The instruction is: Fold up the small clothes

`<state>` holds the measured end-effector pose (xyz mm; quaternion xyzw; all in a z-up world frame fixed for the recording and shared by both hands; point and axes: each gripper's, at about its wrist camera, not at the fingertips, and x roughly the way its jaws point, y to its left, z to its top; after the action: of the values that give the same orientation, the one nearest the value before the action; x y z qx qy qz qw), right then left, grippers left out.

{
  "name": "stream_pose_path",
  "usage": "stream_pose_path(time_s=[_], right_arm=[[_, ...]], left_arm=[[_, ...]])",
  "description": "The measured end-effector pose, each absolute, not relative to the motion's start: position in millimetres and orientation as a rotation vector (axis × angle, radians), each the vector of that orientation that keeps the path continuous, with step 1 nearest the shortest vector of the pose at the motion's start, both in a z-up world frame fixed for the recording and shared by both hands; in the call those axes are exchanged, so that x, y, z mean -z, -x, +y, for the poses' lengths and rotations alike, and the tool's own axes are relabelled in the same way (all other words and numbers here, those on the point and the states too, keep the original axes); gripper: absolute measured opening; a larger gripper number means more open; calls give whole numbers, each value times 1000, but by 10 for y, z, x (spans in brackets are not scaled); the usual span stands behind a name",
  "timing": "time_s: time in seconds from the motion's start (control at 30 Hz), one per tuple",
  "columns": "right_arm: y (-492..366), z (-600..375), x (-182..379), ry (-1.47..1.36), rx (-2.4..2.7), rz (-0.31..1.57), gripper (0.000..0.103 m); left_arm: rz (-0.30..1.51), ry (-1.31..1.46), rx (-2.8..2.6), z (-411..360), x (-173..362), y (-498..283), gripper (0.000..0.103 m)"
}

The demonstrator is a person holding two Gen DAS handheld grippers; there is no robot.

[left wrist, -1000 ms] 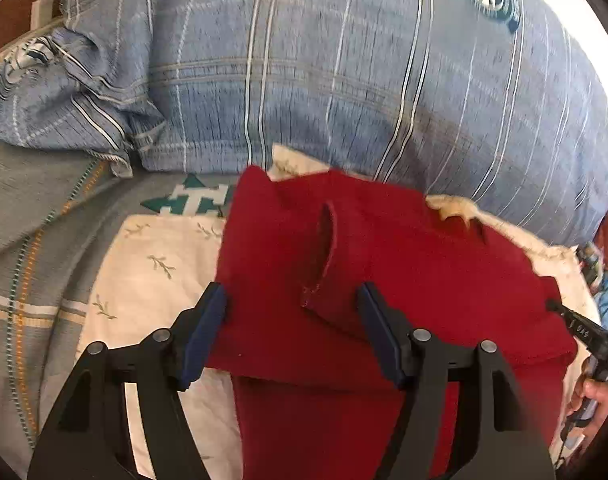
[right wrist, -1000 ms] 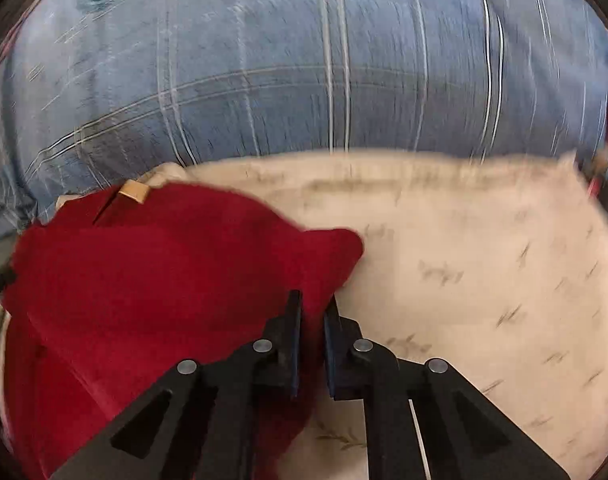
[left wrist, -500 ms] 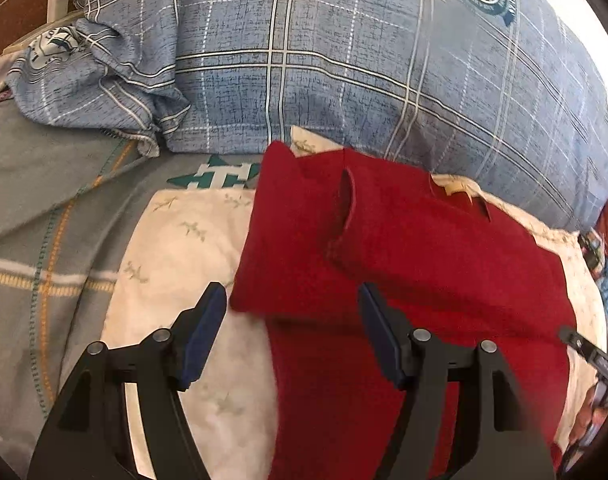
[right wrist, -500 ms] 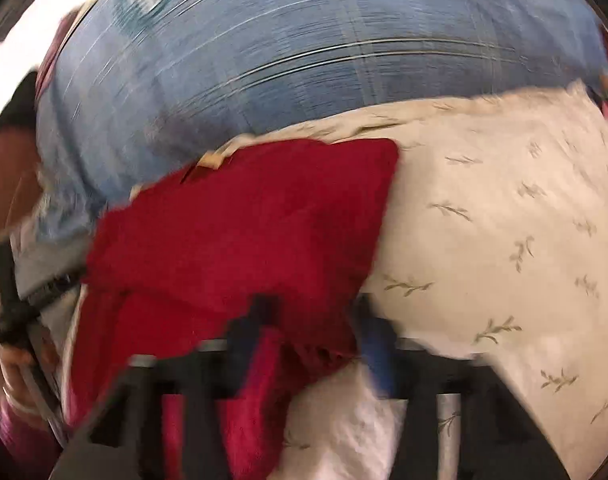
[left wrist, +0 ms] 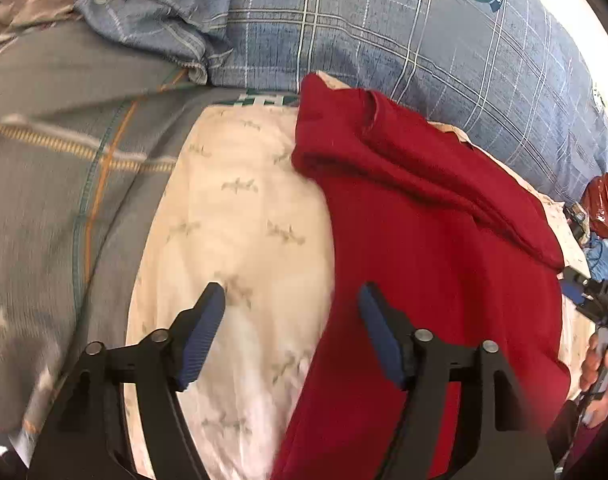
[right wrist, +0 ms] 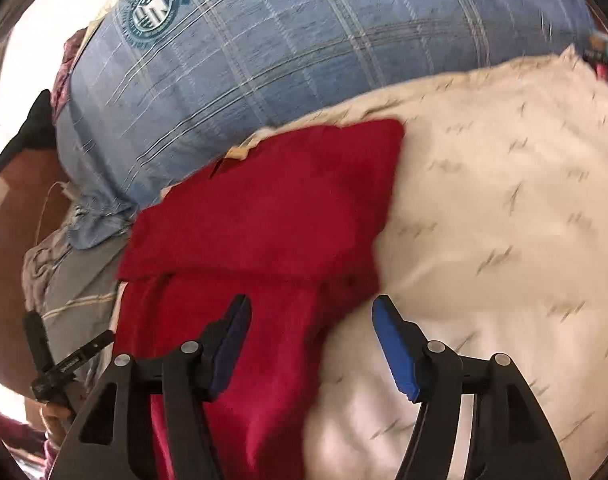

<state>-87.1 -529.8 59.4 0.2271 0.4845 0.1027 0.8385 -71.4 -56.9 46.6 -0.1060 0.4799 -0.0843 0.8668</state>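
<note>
Red knit garment [left wrist: 444, 240] lies partly folded on cream leaf-print sheet [left wrist: 239, 216], against blue plaid pillow [left wrist: 384, 40].
Fabric soft, fuzzy; top layer doubled into a thick flap. Left gripper [left wrist: 291, 332]: jaws opening, nothing pinched, above garment's edge and sheet. Right gripper [right wrist: 312, 340]: jaws opening, pads clear of the cloth below.

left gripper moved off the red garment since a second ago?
Yes. Left gripper has shifted left off the red garment; its open jaws now mostly frame the cream leaf-print cloth.
</note>
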Motion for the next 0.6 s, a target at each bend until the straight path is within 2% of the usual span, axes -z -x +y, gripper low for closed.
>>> stream_pose_path(time_s=[0.03,0.07,0.1,0.13,0.33,0.5,0.6], right_arm=[[883,-5201,-529,-452,-224,1035,66],[884,-5102,-518,-400,-206,1014,56],[899,-4993,-539,-321,-179,973,42],[886,-4908,-545,-262,-175,972,5],[918,-4888,-742,-101,-80,937,4],[900,-4936,-574,-130,-65,985,6],[956,-5017,-569,-245,-111,1000,21]], left_arm=[[1007,230,176,-568,-446,735,72],[1009,235,174,-573,-427,751,72],[1008,236,166,-589,-410,768,72],[1003,235,161,-593,-415,788,72],[996,244,169,-494,-532,996,72],[1029,249,153,-419,-447,1111,72],[1034,249,143,-388,-423,1205,72]])
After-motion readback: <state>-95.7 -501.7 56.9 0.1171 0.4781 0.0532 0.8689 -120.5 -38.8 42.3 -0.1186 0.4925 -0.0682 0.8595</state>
